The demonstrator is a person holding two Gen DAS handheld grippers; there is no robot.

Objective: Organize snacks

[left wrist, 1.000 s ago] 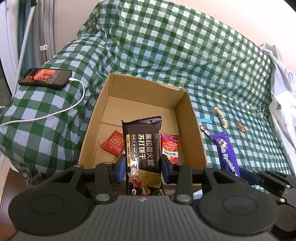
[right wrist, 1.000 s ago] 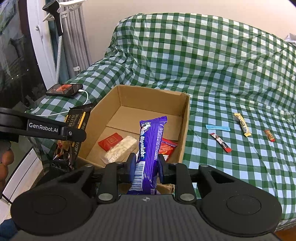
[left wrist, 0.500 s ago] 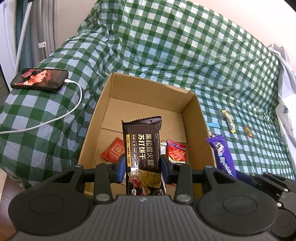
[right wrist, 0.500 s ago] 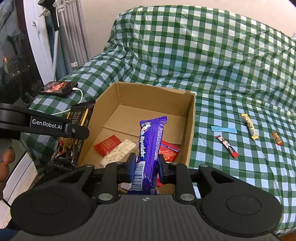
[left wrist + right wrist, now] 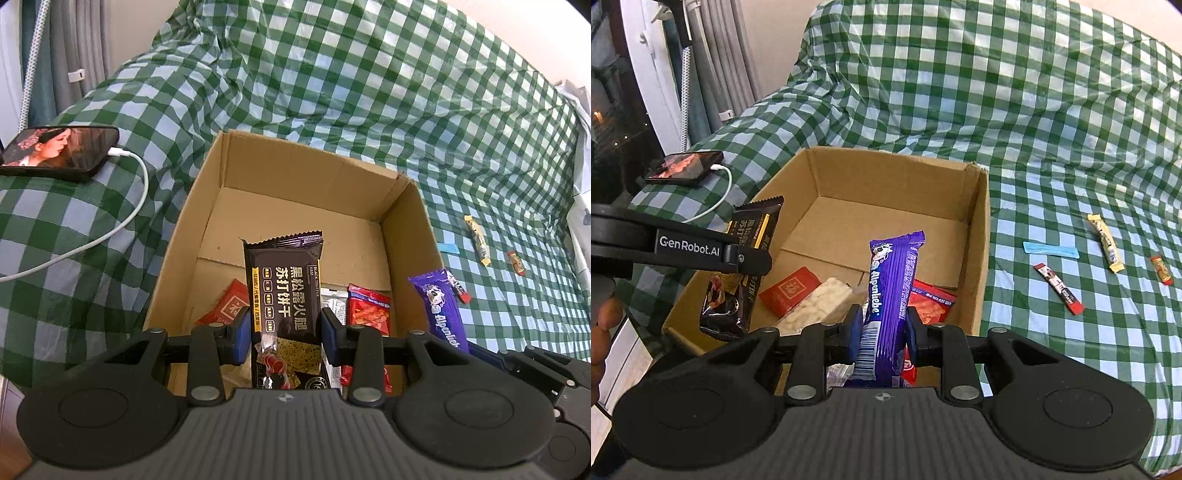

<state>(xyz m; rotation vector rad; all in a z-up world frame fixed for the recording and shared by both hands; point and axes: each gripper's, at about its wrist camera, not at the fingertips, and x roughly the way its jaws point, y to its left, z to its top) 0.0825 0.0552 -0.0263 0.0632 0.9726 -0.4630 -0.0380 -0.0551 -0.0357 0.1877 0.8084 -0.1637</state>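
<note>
- The left gripper point(image 5: 283, 334) has its blue-padded fingers point(image 5: 239, 332) clamped on a black cracker packet point(image 5: 283, 291), held upright over the near end of the open cardboard box point(image 5: 317, 184). The packet carries large Chinese characters, small print reading "BLACK TRUFFLE HAM", and a yellow strip down its left side.
- The right gripper point(image 5: 882, 332) has its fingers point(image 5: 854, 326) clamped on a purple candy stick point(image 5: 888, 295) lettered "Alpenliebe", with a barcode at the lower end; it also stands over the box's near end.
- In the right wrist view the left gripper's arm shows the white lettering "GenRobot.AI" point(image 5: 689, 242).
- Lying on the box floor: a red square sachet point(image 5: 790, 290) with a pale emblem, a pale puffed-rice bar point(image 5: 816, 304) in clear wrap, and a red snack packet point(image 5: 929, 304) whose print is too small to read.
- The box sits on a green-and-white checked cover point(image 5: 997, 92).
- On the cover to the right of the box lie a light blue strip point(image 5: 1050, 250), a red-and-black stick point(image 5: 1059, 288), a yellow stick point(image 5: 1105, 243) and a small red-orange sweet point(image 5: 1161, 269).
- A phone point(image 5: 59, 152) with a lit screen rests to the left, a white cable point(image 5: 110, 229) plugged in.
</note>
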